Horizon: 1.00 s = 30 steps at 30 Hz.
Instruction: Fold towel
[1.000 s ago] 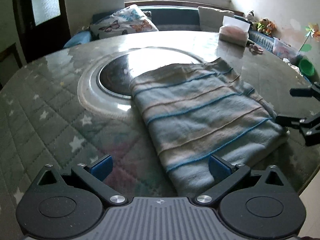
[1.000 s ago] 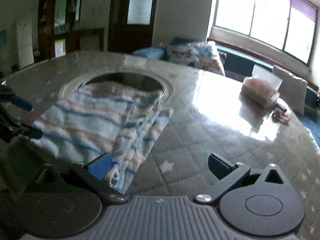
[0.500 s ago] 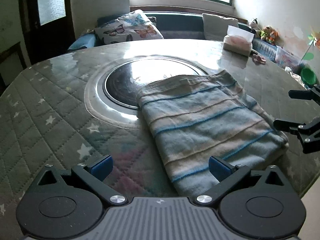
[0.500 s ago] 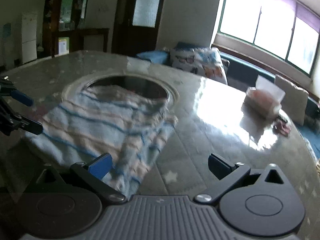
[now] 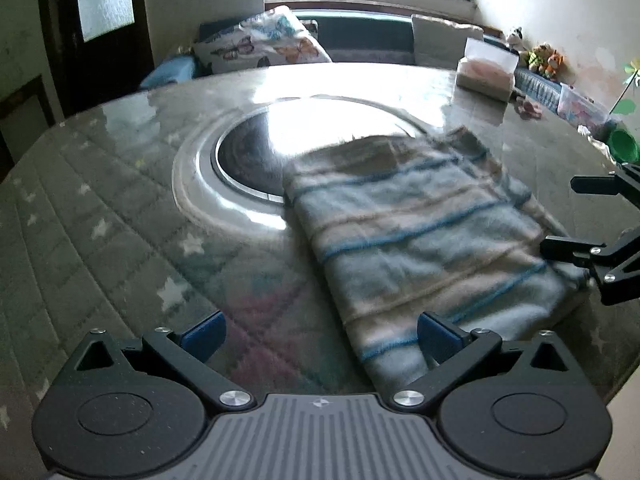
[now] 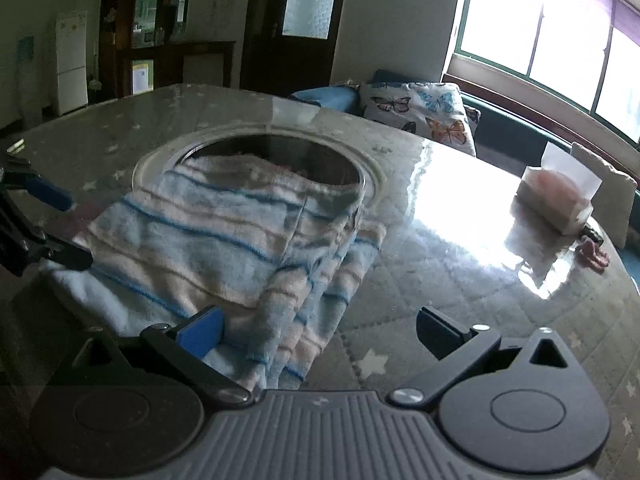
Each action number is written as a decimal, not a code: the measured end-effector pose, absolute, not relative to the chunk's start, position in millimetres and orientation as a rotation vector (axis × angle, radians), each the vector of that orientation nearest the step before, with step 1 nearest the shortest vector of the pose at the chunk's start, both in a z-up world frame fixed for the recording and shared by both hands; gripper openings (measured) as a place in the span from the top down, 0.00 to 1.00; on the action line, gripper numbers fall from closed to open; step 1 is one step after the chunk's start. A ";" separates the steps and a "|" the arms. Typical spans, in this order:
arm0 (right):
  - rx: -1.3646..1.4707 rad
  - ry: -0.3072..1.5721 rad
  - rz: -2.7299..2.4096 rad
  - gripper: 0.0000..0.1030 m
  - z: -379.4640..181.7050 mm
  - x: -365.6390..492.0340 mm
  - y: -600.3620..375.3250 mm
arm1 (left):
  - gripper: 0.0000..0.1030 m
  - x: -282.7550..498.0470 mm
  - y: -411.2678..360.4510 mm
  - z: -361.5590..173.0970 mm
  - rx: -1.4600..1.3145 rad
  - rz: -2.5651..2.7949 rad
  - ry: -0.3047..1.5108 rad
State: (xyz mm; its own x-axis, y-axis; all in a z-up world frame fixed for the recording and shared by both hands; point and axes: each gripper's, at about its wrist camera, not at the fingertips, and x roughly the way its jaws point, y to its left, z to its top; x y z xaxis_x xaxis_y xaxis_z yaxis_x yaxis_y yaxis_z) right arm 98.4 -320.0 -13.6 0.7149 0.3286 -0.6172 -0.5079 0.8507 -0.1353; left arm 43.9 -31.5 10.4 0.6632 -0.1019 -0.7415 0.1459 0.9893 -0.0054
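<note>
Striped towel lies already folded into a compact, several-layered rectangle on the round glass-topped table, its far end overlapping the rim of the dark circular inset at the table's centre and its near end reaching toward the table's edge. From the right wrist view the stacked layers show along the towel's right side, where the edges sit a little uneven and rumpled rather than flush. Neither tool holds any cloth: the left gripper has its jaws spread wide, the near corner of the towel lying just beside its right finger, and the right gripper is likewise spread, with the towel's layered corner lying under and just beside its left blue-padded finger. Each gripper also shows at the margin of the other's view, close to the towel's near edge but not closed on it. Beyond the towel, well apart from it, a tissue box stands near the table's far rim. Judging by the layers, the folding looks largely done; what may remain is one more fold or only squaring up the loose side, and I cannot tell which.
</note>
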 end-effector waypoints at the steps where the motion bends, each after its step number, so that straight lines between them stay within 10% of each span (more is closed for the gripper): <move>1: -0.305 0.607 0.465 0.00 -10.8 99.9 -320.2 | 0.00 46.9 -31.0 12.5 0.049 -0.137 0.826; 30: -0.303 0.650 0.365 0.00 -25.4 172.4 -314.9 | 0.00 115.7 -18.4 5.4 0.023 -0.040 0.852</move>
